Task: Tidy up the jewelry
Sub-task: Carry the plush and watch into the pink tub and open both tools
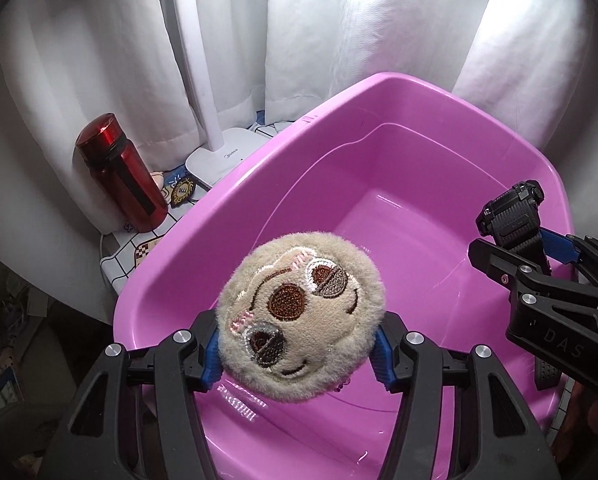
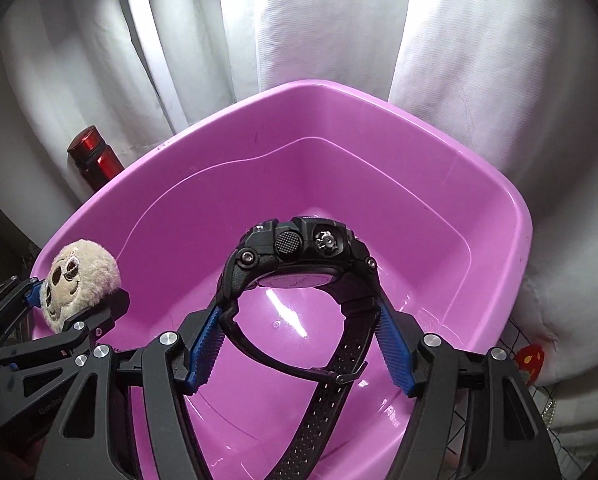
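The black watch (image 2: 299, 256) hangs by its strap between the blue pads of the right gripper (image 2: 299, 344), held over the pink tub (image 2: 379, 152). Beside it, the left gripper (image 1: 297, 354) clasps a round plush face (image 1: 305, 312) above the tub's near wall; something sparkly, perhaps beads, peeks beneath it. A red bottle (image 1: 119, 172) stands behind the tub on the bench (image 1: 131, 252).
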A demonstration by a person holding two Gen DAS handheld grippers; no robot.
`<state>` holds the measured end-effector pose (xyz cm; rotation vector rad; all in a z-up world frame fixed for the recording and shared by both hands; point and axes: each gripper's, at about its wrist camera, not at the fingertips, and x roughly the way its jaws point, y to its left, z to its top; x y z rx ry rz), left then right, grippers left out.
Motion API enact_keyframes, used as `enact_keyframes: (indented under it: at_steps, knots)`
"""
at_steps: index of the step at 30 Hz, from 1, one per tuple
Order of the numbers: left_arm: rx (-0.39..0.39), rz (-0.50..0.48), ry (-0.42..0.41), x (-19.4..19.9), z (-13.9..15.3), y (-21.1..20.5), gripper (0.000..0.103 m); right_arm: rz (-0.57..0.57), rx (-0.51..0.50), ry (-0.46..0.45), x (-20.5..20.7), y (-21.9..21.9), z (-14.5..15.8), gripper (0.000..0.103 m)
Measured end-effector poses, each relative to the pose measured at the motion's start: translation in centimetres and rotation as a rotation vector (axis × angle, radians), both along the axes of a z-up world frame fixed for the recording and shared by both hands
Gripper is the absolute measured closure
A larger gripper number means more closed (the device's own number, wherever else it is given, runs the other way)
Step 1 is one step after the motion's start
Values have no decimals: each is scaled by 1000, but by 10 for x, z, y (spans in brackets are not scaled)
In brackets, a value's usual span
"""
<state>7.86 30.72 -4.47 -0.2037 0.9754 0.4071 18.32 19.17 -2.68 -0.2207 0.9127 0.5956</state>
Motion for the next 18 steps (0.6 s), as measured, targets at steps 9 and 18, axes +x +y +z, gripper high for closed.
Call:
enact_keyframes:
  at_steps: [9, 18]
  knots:
    - [1, 7, 38, 2, -5, 1, 29, -23, -52, -2, 5, 15, -7, 36]
    - [8, 18, 32, -2, -2, 2, 10, -45, -62, -59, 4, 28, 8, 36]
